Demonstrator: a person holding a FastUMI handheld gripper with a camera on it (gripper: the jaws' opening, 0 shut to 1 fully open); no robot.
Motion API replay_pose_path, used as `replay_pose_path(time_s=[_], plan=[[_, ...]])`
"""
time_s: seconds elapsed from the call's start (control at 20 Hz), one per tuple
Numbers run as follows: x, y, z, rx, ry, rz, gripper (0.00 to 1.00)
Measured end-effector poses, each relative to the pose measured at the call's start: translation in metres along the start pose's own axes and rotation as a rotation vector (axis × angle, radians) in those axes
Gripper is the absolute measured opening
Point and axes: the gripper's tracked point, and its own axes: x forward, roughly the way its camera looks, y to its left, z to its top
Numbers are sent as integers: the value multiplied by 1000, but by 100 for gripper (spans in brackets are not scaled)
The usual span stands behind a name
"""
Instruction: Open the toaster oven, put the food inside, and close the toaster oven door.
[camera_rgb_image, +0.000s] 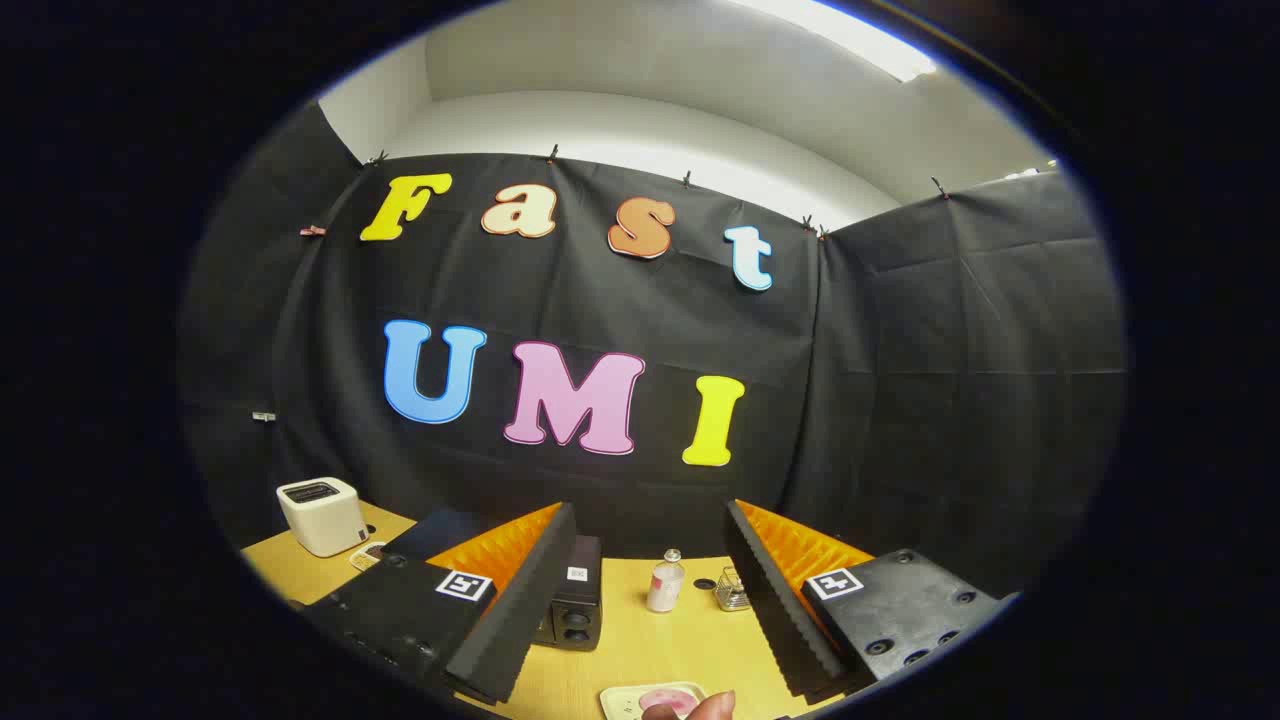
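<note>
Gripper (648, 590) fingers spread wide at lower centre, holding nothing; bare table (640, 640) between them, oven (572, 605) by the left finger.

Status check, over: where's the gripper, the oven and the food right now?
Gripper open, holding nothing. Black toaster oven beside one finger, door state unclear. Pink food on pale tray below, a fingertip on it. Small bottle ahead.

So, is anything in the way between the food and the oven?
Nothing visible: bare table lies between the pink food and the oven. A small bottle stands beside that path. The tool is open, gripping nothing; a fingertip is at the food.
</note>
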Motion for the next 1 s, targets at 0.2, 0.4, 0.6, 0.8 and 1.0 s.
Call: replay_pose_path(time_s=[0.2,0.4,0.6,0.8,1.0], plan=[[3,5,-4,20,8,6,98],[5,7,-8,37,19,5,98],[7,6,-12,43,26,-3,98],[9,12,-15,51,27,-1,98],[19,52,-30,107,52,41,98]])
